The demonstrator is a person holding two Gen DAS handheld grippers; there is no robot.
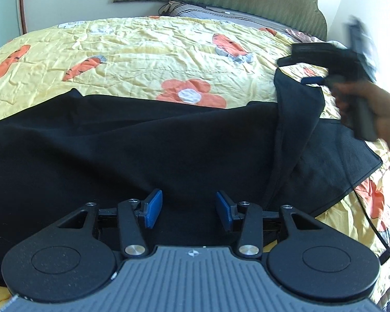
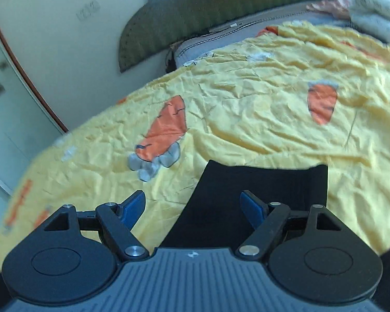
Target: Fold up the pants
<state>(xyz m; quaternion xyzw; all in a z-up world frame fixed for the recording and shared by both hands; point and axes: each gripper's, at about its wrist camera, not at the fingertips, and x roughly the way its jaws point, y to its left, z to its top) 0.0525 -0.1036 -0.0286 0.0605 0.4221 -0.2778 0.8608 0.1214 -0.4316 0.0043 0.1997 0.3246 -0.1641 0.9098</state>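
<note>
Across the lower half of the left wrist view, black pants lie spread on a yellow bedspread with orange flowers. At the bottom, the left gripper hovers over the cloth with its blue pads apart, holding nothing. At the right edge, blurred, the right gripper appears beside a raised fold; its own view shows its jaws wide, empty.

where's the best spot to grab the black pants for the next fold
Probably the hemmed corner of the black pants lying flat on the yellow bedspread at the right. Its thin edge is free, so a claw could slide in low from the right, one pad under the hem.
</note>
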